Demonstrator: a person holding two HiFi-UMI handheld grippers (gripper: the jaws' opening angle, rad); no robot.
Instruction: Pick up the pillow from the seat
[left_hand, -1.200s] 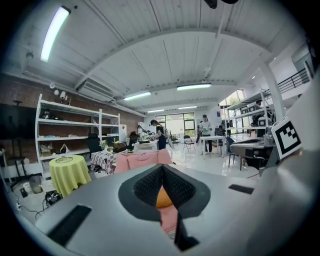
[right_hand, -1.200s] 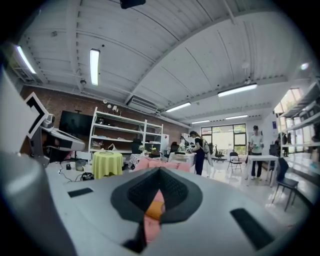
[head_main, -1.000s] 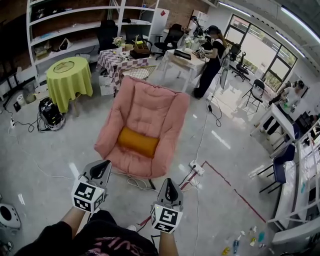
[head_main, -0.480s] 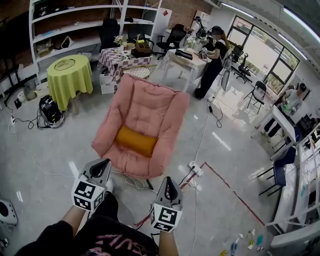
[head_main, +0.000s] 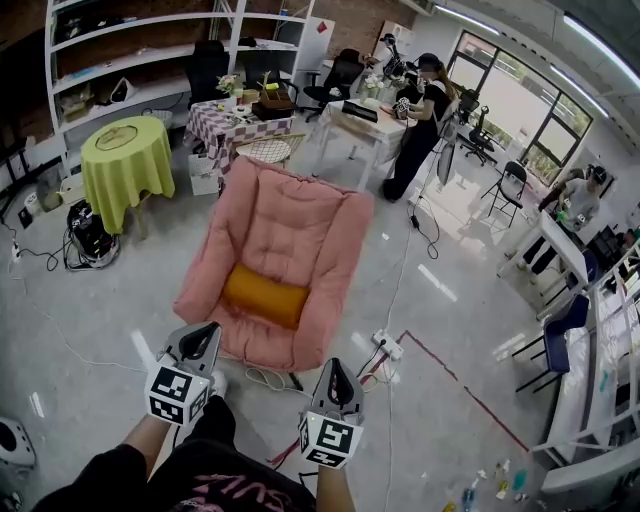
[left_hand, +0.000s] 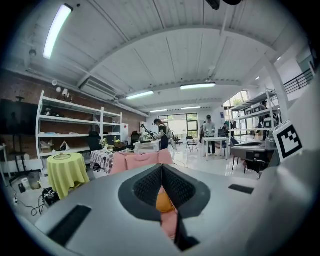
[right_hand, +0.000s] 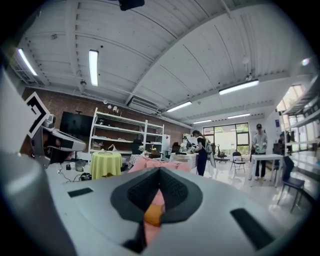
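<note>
Head view: orange pillow (head_main: 265, 296) lies on the pink armchair (head_main: 300, 215), ahead of the left gripper (head_main: 204, 332) and right gripper (head_main: 338, 366). Both grippers' jaws are together, empty. Open floor (head_main: 110, 290) surrounds the chair.

There is one pink armchair (head_main: 290, 215) with one orange pillow (head_main: 265, 296) on its seat, and two grippers are near: the left gripper (head_main: 207, 332) and the right gripper (head_main: 337, 365). Far behind the armchair stand one round table in a yellow-green cloth (head_main: 122, 160), one table in a checked cloth (head_main: 235, 118) and one white table (head_main: 362, 118). Two people show: one person in black (head_main: 415, 125) at the white table and a second person (head_main: 575, 195) at the far right.
</note>
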